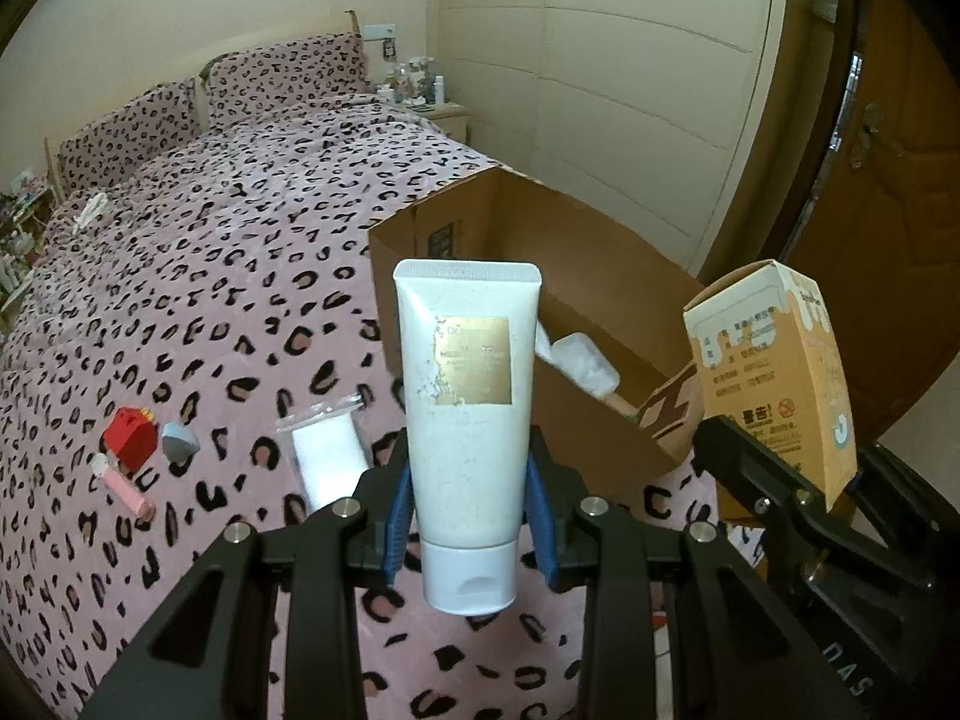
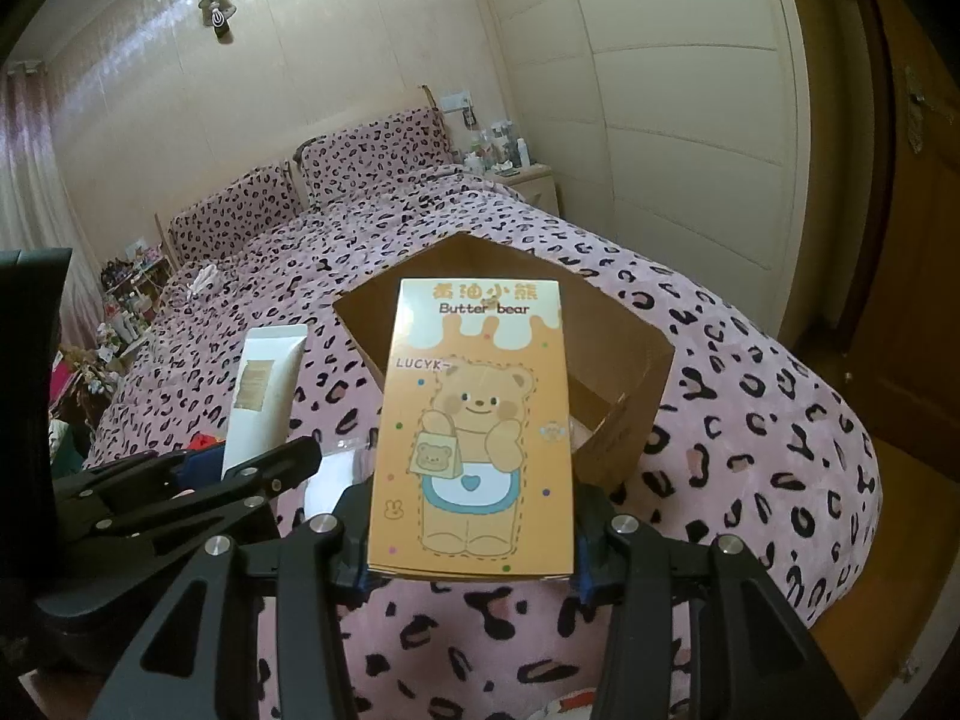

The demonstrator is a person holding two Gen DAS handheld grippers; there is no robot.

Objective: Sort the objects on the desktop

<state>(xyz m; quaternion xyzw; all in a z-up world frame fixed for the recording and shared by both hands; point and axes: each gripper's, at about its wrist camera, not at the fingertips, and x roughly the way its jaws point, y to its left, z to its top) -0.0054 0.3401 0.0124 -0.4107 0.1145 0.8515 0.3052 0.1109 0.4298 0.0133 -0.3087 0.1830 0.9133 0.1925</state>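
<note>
My left gripper [image 1: 471, 510] is shut on a white cream tube [image 1: 465, 408] with a gold label, held upright, cap toward the camera, above the bed. My right gripper [image 2: 471, 546] is shut on an orange "Butter bear" box [image 2: 474, 426], held upright in front of the open cardboard box [image 2: 636, 360]. In the left wrist view the orange box [image 1: 780, 372] and right gripper show at the right, next to the cardboard box [image 1: 540, 252], which holds a white brush-like item [image 1: 582, 363]. The tube also shows in the right wrist view [image 2: 261, 390].
On the leopard-print bedspread [image 1: 210, 300] lie a clear bag with a white pad [image 1: 327, 456], a red toy [image 1: 129, 435], a grey gem shape [image 1: 178, 441] and a pink stick [image 1: 123, 486]. A nightstand [image 1: 447, 114] and wooden door [image 1: 888, 180] stand behind.
</note>
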